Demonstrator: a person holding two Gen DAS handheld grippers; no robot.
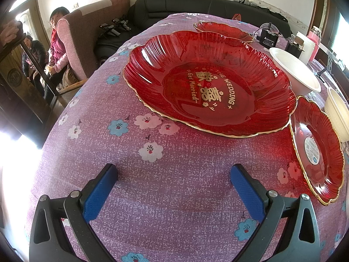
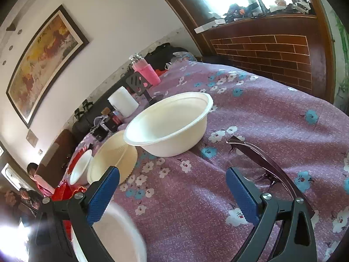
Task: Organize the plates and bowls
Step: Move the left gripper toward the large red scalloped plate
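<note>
In the left wrist view a large red wedding plate point(image 1: 209, 85) lies on the purple floral cloth point(image 1: 152, 185). A smaller red plate point(image 1: 318, 148) lies to its right and another point(image 1: 224, 30) behind it. A white bowl point(image 1: 294, 72) and a cream bowl point(image 1: 338, 118) stand at the right. My left gripper point(image 1: 174, 172) is open and empty, short of the large plate. In the right wrist view my right gripper point(image 2: 172, 176) is open and empty above the cloth. A white bowl point(image 2: 172, 122) stands ahead of it, a cream bowl point(image 2: 113, 159) and a small white bowl point(image 2: 80, 168) to the left, and another white bowl point(image 2: 115, 235) under the left finger.
A pink bottle point(image 2: 146, 69), a white roll point(image 2: 124, 102) and small dark boxes point(image 2: 104, 126) stand at the table's far side. A dark curved object point(image 2: 268, 166) lies by my right finger. Sofas point(image 1: 196, 6) and seated people point(image 1: 56, 43) are beyond the table.
</note>
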